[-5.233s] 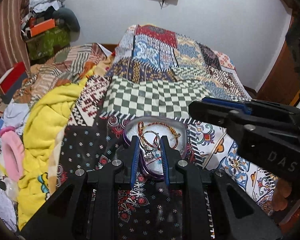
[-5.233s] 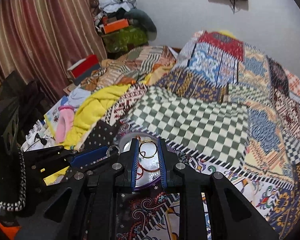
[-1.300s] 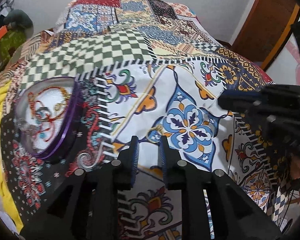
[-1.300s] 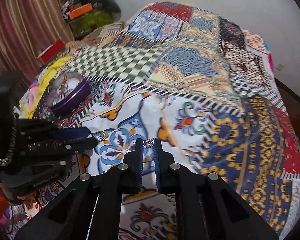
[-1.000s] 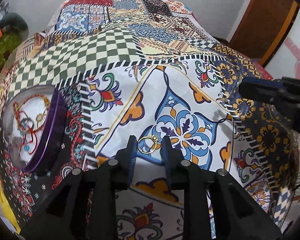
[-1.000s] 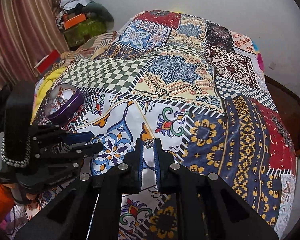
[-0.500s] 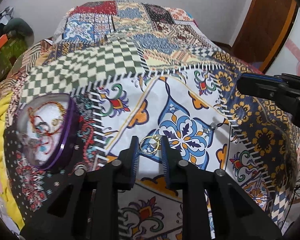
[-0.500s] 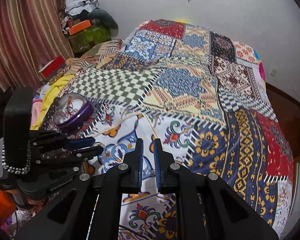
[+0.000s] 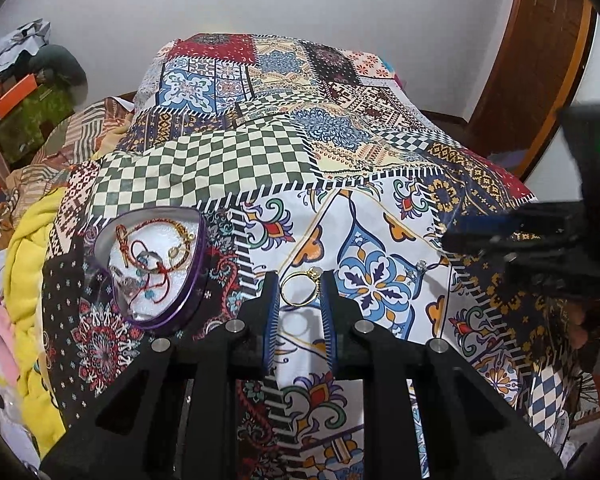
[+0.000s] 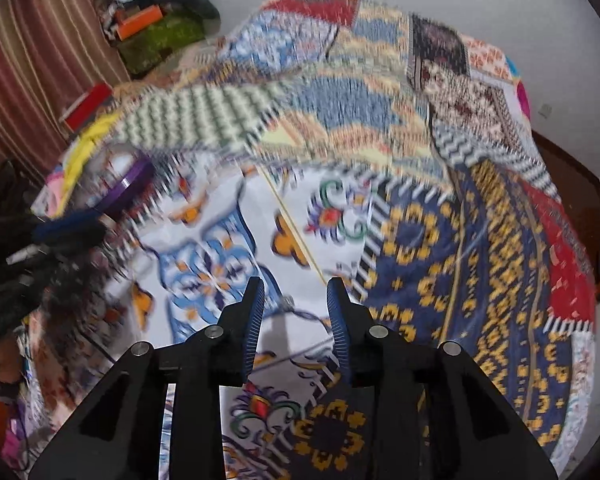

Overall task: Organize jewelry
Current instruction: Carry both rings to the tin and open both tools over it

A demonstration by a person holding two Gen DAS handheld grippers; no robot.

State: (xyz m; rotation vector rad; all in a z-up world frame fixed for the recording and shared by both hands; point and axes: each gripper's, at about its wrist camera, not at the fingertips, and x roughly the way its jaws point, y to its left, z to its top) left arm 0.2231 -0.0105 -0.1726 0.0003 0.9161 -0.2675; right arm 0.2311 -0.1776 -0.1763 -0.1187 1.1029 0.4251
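Left tongs (image 9: 299,288) gripping gold ring (image 9: 300,289); right tongs (image 10: 295,294) gaping wide, carrying nothing.
The thin metal band with a small stone is sitting above the patchwork bed (image 9: 228,168); a purple-walled, rounded tin (image 9: 156,268) is holding tangled red cord bracelets; a small silver piece (image 9: 421,266) is lying on the quilt.

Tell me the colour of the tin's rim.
Purple; the tin shows best in the left wrist view.
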